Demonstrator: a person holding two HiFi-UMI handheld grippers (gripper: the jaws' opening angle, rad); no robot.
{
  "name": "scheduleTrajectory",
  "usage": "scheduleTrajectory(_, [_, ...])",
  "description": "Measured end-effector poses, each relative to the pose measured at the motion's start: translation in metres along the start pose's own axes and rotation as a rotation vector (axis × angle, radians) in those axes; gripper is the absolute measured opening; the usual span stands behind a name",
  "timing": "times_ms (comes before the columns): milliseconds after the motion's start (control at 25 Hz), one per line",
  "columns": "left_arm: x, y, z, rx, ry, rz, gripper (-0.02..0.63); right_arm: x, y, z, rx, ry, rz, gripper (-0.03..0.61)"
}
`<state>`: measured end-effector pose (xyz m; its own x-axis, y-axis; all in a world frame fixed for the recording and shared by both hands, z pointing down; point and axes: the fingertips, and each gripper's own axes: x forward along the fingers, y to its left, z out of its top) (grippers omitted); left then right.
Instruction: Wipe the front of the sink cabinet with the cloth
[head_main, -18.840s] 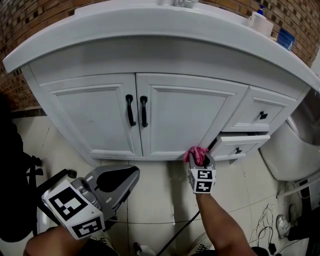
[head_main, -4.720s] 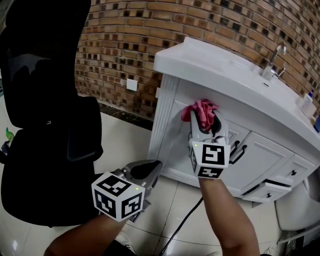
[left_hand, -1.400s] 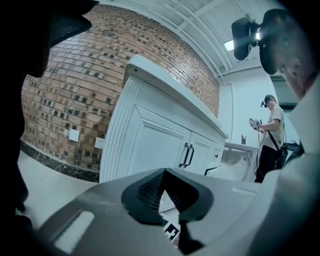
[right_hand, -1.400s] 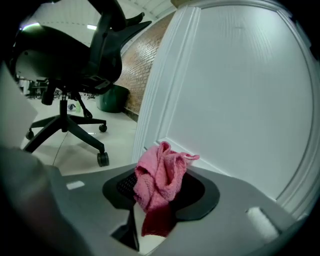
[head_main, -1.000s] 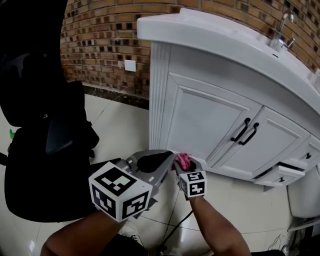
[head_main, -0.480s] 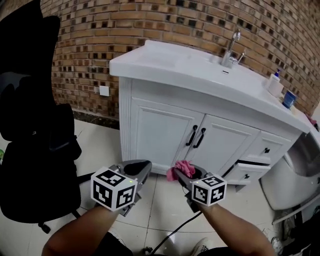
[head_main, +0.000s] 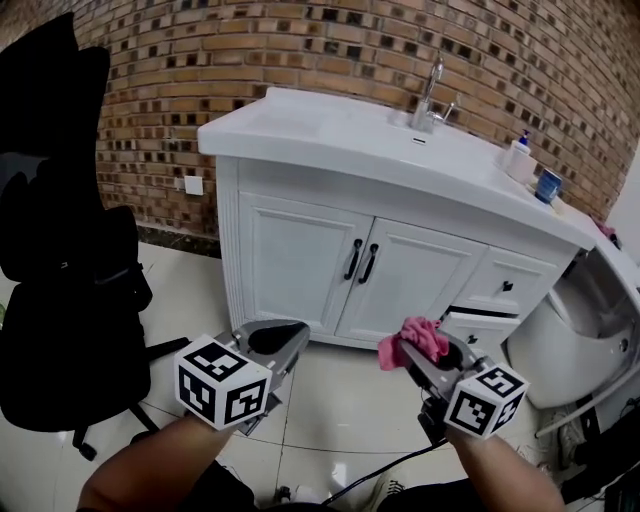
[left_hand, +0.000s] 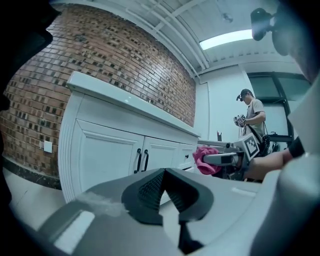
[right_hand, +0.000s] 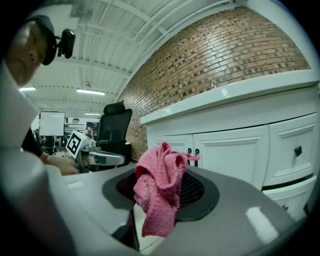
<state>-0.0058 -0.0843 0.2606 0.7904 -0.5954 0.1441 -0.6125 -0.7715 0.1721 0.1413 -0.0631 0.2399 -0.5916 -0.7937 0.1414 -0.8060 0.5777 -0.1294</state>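
Note:
The white sink cabinet stands against the brick wall, with two doors with black handles and drawers at its right. My right gripper is shut on the pink cloth, held over the floor well short of the cabinet front. In the right gripper view the cloth bunches out between the jaws, with the cabinet beyond. My left gripper is shut with nothing in it, low at the left. In the left gripper view its jaws meet at the left gripper, and the cloth shows at the right.
A black office chair stands at the left. A lower drawer hangs slightly open at the cabinet's right. A tap, a soap bottle and a blue cup sit on the countertop. A white toilet is at the right; a cable runs over the floor tiles.
The view has drawn back from the cabinet. My right gripper, still holding the cloth, has shifted to the right and away from the cabinet's front. The left gripper has kept its place.

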Motion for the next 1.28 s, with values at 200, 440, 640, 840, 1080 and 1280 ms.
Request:
scheduleTrajectory(200, [-0.006, -0.013, -0.003, 0.031, 0.004, 0.004, 0.006, -0.047, 0.004, 0.008, 0.041, -0.061, -0.018, 0.176])
scheduleTrajectory(440, [-0.015, -0.031, 0.005, 0.008, -0.020, -0.045, 0.006, -0.081, 0.007, 0.002, 0.030, -0.085, -0.024, 0.176])
scheduleTrajectory(640, [-0.014, -0.036, -0.013, 0.030, 0.038, -0.056, 0.006, -0.077, -0.004, -0.019, 0.061, -0.050, -0.022, 0.176])
scheduleTrajectory(840, [-0.008, -0.038, -0.021, 0.029, 0.058, -0.056, 0.006, -0.070, -0.008, -0.034, 0.059, -0.004, -0.002, 0.175])
scheduleTrajectory(1080, [-0.011, -0.037, -0.012, 0.017, 0.031, -0.053, 0.006, -0.064, -0.003, -0.045, 0.095, 0.034, 0.026, 0.170])
scheduleTrajectory(1280, [-0.010, -0.040, -0.012, 0.024, 0.029, -0.061, 0.006, -0.060, 0.003, -0.044, 0.085, 0.037, 0.040, 0.169])
